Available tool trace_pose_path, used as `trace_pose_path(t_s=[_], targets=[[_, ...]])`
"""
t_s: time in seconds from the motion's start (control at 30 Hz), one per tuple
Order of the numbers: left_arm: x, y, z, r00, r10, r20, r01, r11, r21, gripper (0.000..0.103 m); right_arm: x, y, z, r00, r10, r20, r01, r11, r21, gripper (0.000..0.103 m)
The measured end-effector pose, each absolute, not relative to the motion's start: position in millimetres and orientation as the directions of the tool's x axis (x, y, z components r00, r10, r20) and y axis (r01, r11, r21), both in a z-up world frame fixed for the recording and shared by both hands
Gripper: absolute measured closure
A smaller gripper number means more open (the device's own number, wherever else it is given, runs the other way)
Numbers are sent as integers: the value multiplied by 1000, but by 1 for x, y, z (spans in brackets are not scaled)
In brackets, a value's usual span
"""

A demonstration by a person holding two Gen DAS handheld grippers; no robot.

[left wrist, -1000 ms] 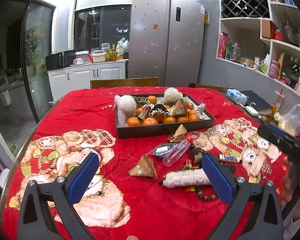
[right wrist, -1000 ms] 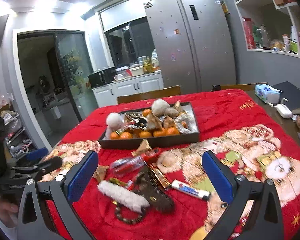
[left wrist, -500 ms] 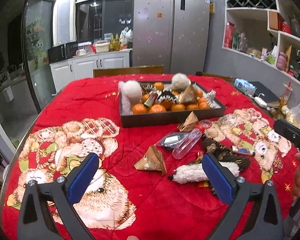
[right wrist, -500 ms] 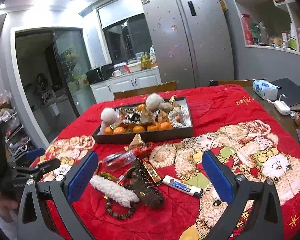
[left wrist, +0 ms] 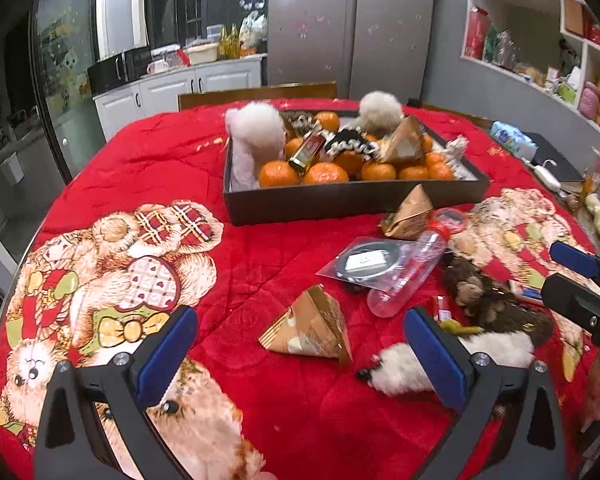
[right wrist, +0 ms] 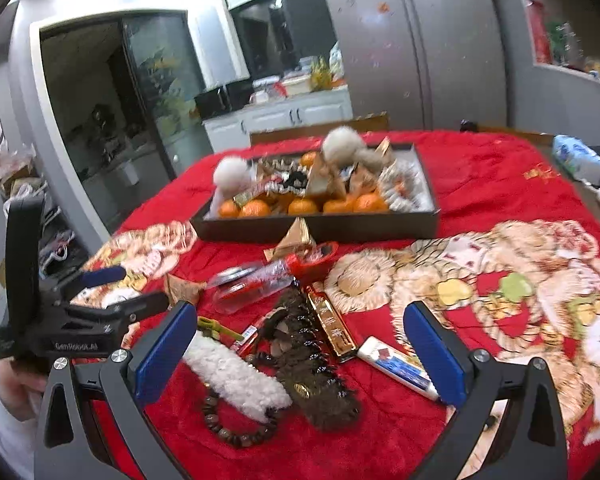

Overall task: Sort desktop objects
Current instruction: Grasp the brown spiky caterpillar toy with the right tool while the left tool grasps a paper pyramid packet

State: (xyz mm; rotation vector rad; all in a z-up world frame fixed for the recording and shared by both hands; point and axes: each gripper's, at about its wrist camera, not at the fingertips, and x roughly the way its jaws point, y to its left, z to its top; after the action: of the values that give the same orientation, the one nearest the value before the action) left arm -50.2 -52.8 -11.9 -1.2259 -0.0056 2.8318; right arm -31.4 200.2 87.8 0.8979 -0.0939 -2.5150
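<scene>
A dark tray point(left wrist: 340, 200) holds oranges, fluffy balls and gold packets; it also shows in the right wrist view point(right wrist: 320, 226). In front lies loose clutter. A gold pyramid packet point(left wrist: 310, 330) lies between my open left gripper's point(left wrist: 300, 354) fingers, just ahead. A clear bottle point(left wrist: 408, 276), a bagged black ring point(left wrist: 366, 262) and a white fuzzy strip point(left wrist: 500, 354) lie to its right. My right gripper point(right wrist: 300, 354) is open above a brown furry clip point(right wrist: 312, 368), white fuzzy strip point(right wrist: 236, 372), bead bracelet point(right wrist: 236, 430), gold bar point(right wrist: 332, 326) and small tube point(right wrist: 396, 366).
A red bear-print blanket point(left wrist: 140, 280) covers the round table. A wooden chair back point(left wrist: 256, 94) stands beyond the tray. A tissue pack point(right wrist: 576, 158) and dark book point(left wrist: 552, 160) lie at the far right edge. Shelves line the right wall.
Both grippers have moved forward and lower toward the clutter. The gold pyramid packet now sits between the left fingers. Nothing has been grasped.
</scene>
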Motion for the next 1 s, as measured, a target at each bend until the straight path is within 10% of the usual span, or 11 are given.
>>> trace_pose_path(t_s=[0.77, 1.0], targets=[[-79, -59, -54, -588, 5, -809, -9, -1000, 0, 0, -49, 192, 45, -550, -468, -691, 347, -881, 321, 46], [-69, -48, -50, -618, 57, -784, -82, -997, -8, 29, -41, 191, 45, -554, -432, -712, 348, -897, 273, 54]])
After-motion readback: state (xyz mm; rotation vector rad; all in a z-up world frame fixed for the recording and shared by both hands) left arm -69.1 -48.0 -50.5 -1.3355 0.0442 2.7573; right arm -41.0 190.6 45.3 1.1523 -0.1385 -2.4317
